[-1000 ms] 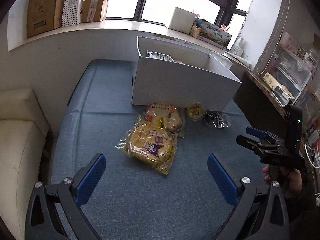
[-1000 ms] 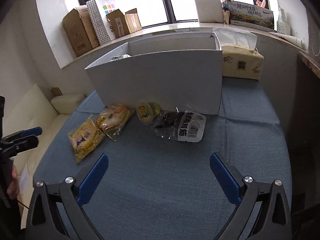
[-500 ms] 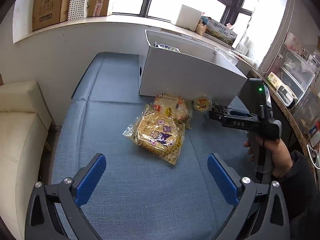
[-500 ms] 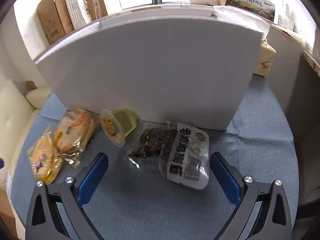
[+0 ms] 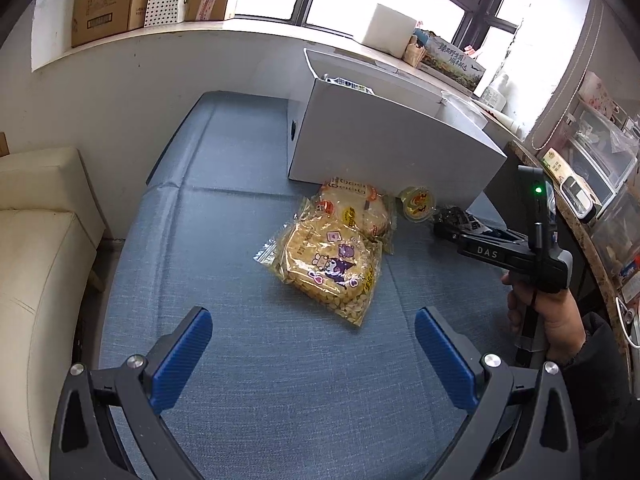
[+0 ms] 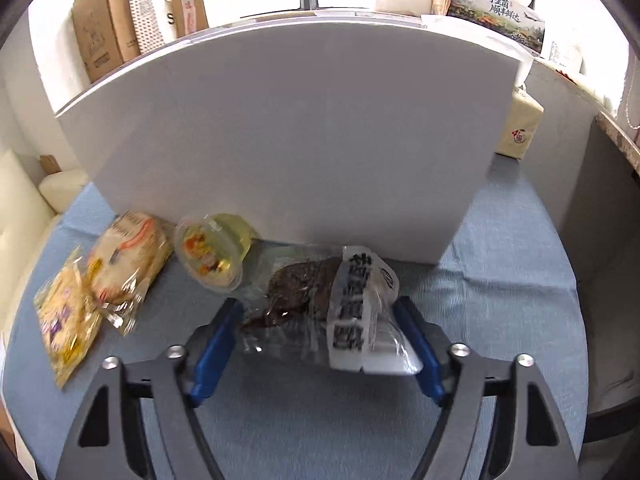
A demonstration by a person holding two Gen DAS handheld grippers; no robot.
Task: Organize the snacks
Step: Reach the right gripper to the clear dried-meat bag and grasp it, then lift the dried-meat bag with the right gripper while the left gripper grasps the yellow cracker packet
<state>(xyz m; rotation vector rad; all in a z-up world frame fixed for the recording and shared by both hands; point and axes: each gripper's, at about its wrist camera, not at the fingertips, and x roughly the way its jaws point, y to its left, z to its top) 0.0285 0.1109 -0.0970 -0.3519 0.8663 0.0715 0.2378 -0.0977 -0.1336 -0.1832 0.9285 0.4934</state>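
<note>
On the blue cloth table [image 6: 500, 304], right in front of the big white box [image 6: 280, 140], lies a clear crinkly bag of dark snack with a white label [image 6: 340, 308]. The right gripper [image 6: 320, 344] has its blue fingers on both sides of it, pinching it or just about to. The left gripper [image 5: 312, 356] waits spread wide, holding nothing. The yellow cartoon bag [image 5: 332, 268], round cracker bag [image 5: 356, 208] and small jelly cup [image 5: 418, 202] still wait outside. Most of the box's inside is hidden.

A lived-in home room: a blue-covered daybed [image 5: 248, 208] beside a cream sofa [image 5: 36, 240], cardboard boxes [image 5: 108, 0] along the far windowsill [image 5: 160, 34], cluttered shelves [image 5: 600, 168] at right.
</note>
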